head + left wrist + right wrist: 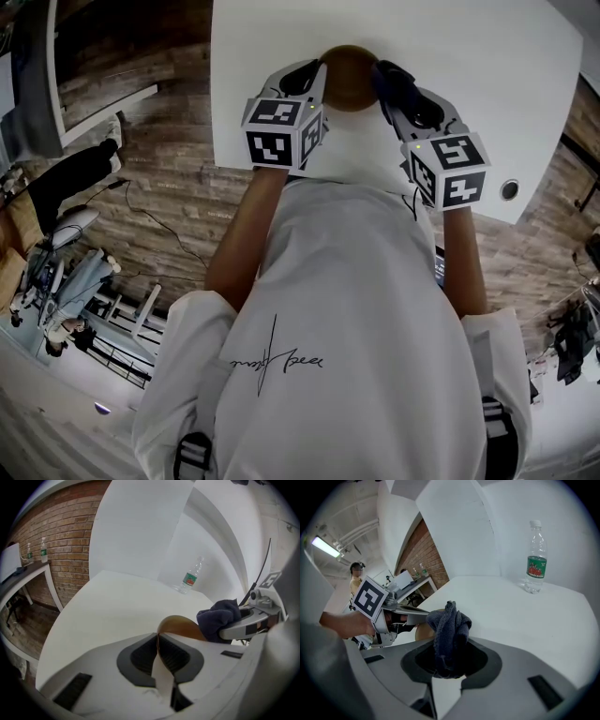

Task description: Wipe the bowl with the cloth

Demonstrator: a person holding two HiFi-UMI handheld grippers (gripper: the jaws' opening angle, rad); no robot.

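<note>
So here's where it's at: the left gripper (158, 654) has its jaws pressed together on the thin rim of the brown bowl (181, 626), with the wall of the bowl sandwiched between the pads. The bowl sits between the two grippers, over the near side of the white tabletop (497, 84), not far from the edge by the person. It looks tipped up on its side, and I honestly can't tell if it's resting on the table or hanging in the air. The right gripper (450, 660) is clamped on a bunched-up dark cloth (449, 629), and the wad pokes out past the jaw tips, right up by the bowl's rim. Touching or just beside it, can't say for sure. There's also a water bottle (536, 557) standing well off toward the far edge, out of the way. My worry is that rim pinch. It's a tiny contact patch on a smooth curved wall, so once the cloth starts pushing, the bowl could swivel in the jaws or slip right out, and that close to the near edge it might roll off the table. The cloth is also balled up, not spread, so I'd guess it only wipes a small spot per pass. Push in too deep and the hard jaw tips could scrape the bowl. A snag on the rim could drag the cloth out of the grip too.
</note>
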